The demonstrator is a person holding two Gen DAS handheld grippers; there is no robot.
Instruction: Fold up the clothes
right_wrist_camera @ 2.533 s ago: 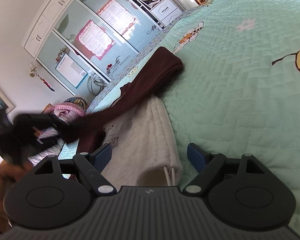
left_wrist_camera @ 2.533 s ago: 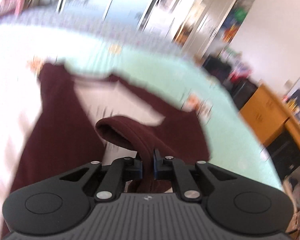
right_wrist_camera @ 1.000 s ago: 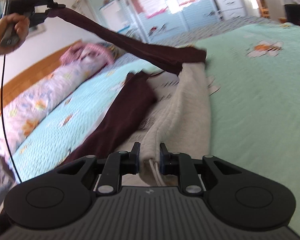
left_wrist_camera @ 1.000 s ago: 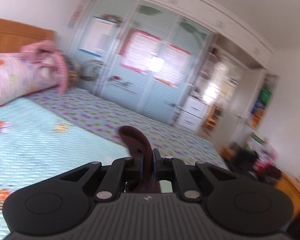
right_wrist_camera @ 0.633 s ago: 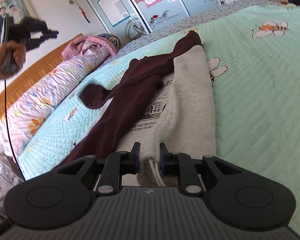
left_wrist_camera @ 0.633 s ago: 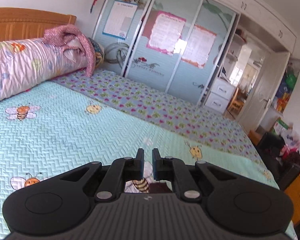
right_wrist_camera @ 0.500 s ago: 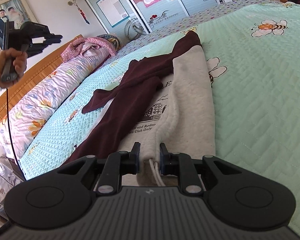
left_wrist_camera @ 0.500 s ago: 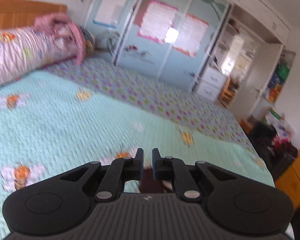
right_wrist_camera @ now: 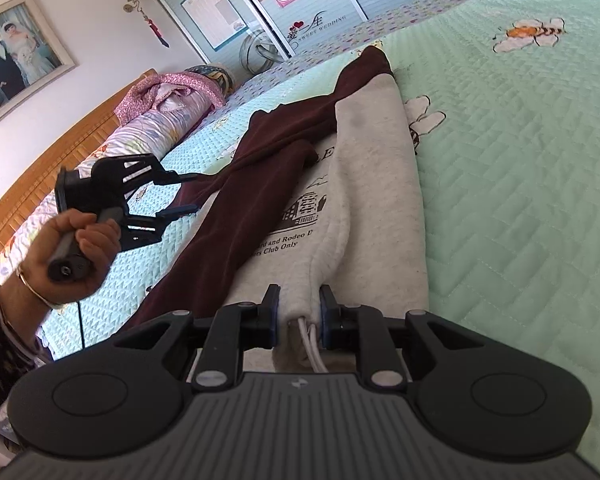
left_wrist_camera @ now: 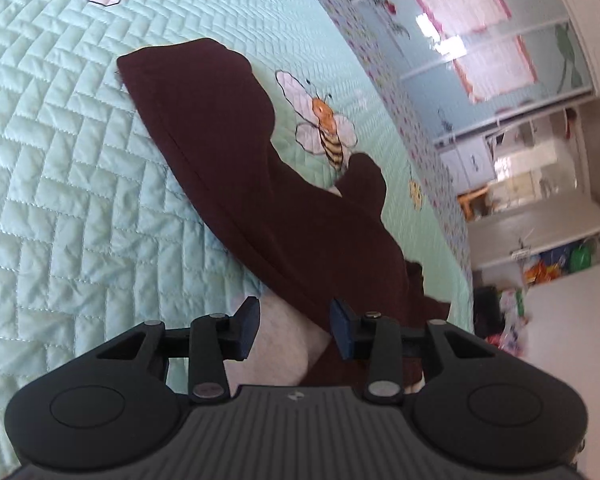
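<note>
A grey sweatshirt (right_wrist_camera: pixel 376 184) with maroon sleeves and a printed front lies lengthwise on the mint quilted bed (right_wrist_camera: pixel 520 168). My right gripper (right_wrist_camera: pixel 300 316) is shut on its near grey edge, where a white drawstring (right_wrist_camera: pixel 312 344) hangs out. One maroon sleeve (left_wrist_camera: pixel 240 168) lies loose across the quilt and the garment. My left gripper (left_wrist_camera: pixel 294 328) is low over that sleeve and the grey cloth, its jaws opening, and the pads press on nothing. From the right wrist view the left gripper (right_wrist_camera: pixel 194 193) is at the garment's left side, held by a hand (right_wrist_camera: pixel 72 248).
A rolled floral quilt and pink cloth (right_wrist_camera: pixel 160 100) lie along the wooden headboard (right_wrist_camera: pixel 40 176) at the left. Sliding wardrobe doors (right_wrist_camera: pixel 300 0) stand beyond the bed's far end. The quilt to the right of the sweatshirt is bare.
The left gripper held the maroon sleeve high, let it drop onto the garment, then came down beside it with its jaws parted. The right gripper kept its hold and stayed put.
</note>
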